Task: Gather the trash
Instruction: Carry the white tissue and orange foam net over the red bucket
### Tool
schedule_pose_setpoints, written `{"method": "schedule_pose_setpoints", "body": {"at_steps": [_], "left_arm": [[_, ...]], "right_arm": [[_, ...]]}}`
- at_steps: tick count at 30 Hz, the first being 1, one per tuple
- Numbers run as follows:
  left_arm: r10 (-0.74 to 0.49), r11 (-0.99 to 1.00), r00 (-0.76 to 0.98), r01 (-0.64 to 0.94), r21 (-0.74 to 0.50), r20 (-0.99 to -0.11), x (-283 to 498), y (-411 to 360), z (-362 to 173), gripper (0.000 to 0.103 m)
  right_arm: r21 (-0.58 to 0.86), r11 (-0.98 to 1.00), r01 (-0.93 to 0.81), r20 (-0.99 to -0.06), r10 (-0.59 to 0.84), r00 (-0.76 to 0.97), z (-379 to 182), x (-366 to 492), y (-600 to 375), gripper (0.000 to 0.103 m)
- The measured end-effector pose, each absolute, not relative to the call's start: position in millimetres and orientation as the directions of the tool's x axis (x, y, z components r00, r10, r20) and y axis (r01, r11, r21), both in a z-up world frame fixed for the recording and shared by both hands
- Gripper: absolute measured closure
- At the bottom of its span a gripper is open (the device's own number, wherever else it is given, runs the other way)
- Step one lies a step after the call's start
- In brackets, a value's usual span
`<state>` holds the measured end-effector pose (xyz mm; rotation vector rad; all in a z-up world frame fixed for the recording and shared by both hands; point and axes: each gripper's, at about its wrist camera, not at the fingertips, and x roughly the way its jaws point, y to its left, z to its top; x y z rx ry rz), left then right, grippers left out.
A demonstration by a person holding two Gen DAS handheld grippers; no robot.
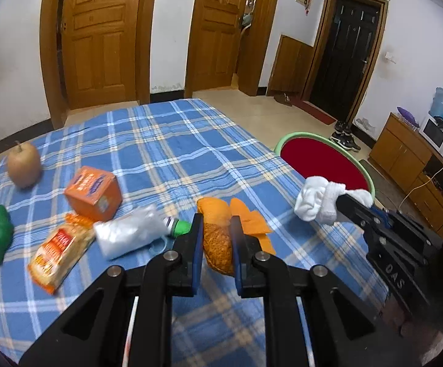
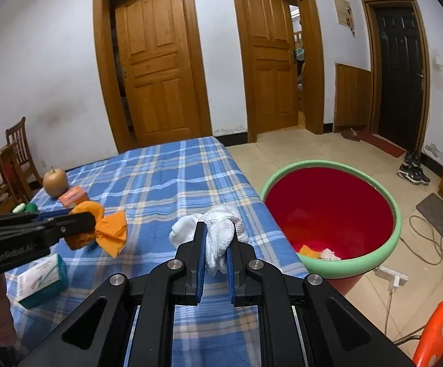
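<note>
**Trash clamped in both grippers beside the basin**

Trash sits in each tool above the blue plaid table (image 1: 166,140). The left gripper (image 1: 216,229) is pinched tight on an orange crumpled wrapper (image 1: 217,238), lifted just off the cloth. The right gripper (image 2: 217,235) is closed on a white wadded cloth (image 2: 218,229) near the table's edge, close to the red basin with a green rim (image 2: 396,214) on the floor. Some scraps already lie in the basin. A pear (image 1: 24,165), an orange box (image 1: 94,192), a snack packet (image 1: 59,253) and a crushed plastic bottle (image 1: 129,231) rest on the table.
</note>
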<state>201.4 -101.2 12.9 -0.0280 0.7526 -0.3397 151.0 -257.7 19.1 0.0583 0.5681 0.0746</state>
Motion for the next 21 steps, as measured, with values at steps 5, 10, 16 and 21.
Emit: {"method": "schedule_pose_setpoints", "body": {"at_steps": [5,10,16,21], "left_arm": [[-0.307,0.948,0.695,0.285,-0.143,-0.650,181,-87,24,0.087],[-0.323,0.943,0.699,0.293,-0.157,-0.638,173,-87,32,0.087],[-0.364,0.927,0.685,0.333,-0.174,-0.631,175,-105,36,0.087],[-0.405,0.905,0.662,0.388,-0.173,-0.630,181,-133,36,0.087]], "right_arm": [[0.071,0.995,-0.075,-0.525,0.101,0.845,28,139,-248,0.092],[0.061,0.995,-0.082,-0.522,0.101,0.847,32,132,-241,0.092],[0.050,0.997,-0.058,-0.509,0.076,0.858,43,121,-250,0.092],[0.040,0.999,-0.013,-0.491,0.031,0.871,55,113,-269,0.092]]}}
